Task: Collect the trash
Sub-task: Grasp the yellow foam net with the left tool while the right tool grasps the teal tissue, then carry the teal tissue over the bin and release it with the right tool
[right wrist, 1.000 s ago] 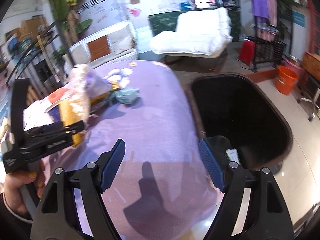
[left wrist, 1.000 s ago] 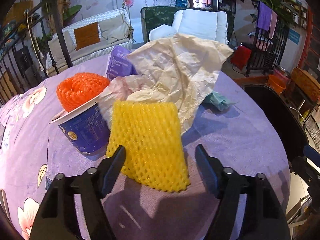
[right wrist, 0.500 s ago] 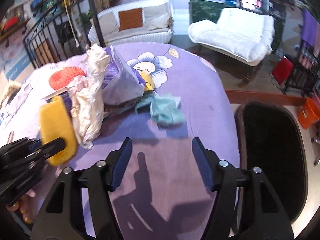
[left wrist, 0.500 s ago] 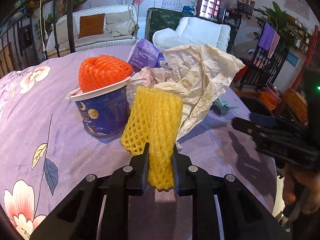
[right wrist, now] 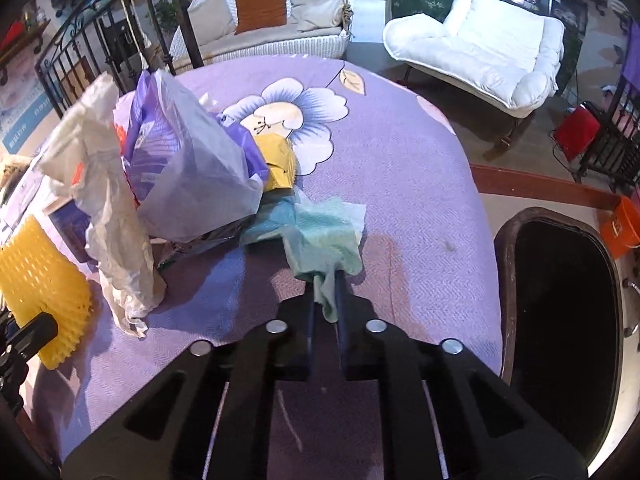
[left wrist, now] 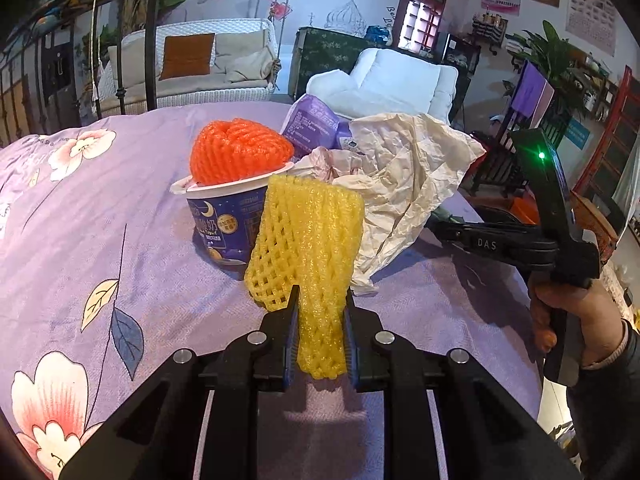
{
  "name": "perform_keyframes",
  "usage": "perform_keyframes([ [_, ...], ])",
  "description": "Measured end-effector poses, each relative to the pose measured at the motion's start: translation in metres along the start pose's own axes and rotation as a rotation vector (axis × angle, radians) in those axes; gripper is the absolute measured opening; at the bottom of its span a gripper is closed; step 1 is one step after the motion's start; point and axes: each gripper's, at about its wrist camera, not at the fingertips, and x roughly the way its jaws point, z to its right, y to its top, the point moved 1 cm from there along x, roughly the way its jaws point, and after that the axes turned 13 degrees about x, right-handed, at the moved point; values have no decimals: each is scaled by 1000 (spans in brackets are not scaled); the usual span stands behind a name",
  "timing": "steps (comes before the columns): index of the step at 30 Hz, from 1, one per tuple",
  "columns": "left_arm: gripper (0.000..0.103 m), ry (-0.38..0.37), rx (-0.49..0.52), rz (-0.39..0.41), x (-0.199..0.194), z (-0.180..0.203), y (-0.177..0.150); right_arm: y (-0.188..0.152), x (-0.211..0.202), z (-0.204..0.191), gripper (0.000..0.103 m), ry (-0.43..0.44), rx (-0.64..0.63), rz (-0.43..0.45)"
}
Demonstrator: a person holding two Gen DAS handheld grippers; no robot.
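**Left wrist view: both tongs gripping trash**

I am pinching the yellow foam net [left wrist: 310,264] in my left tongs [left wrist: 320,332], its top flopping just in front of the blue yogurt cup [left wrist: 222,220], which is carrying an orange foam net [left wrist: 240,156]. Crumpled white paper [left wrist: 404,184] is lying behind. My right tongs [right wrist: 325,300] are clamping a corner of the green tissue [right wrist: 320,236] on the purple-covered table [right wrist: 420,208]. A black bin [right wrist: 560,312] is standing beside the table's edge.
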Motion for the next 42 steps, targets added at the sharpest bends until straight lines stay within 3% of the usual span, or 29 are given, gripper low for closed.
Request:
perform_keyframes([
  [13, 19, -52, 43, 58, -16, 20, 0, -35, -56, 31, 5, 1, 128, 113],
  [25, 19, -150, 152, 126, -30, 72, 8, -78, -117, 69, 5, -8, 258, 226],
  [37, 19, -275, 267, 133, -21, 128, 21, -103, -158, 124, 5, -97, 387, 321],
  [42, 19, -310, 307, 136, -18, 144, 24, -102, -152, 155, 5, -139, 452, 301],
])
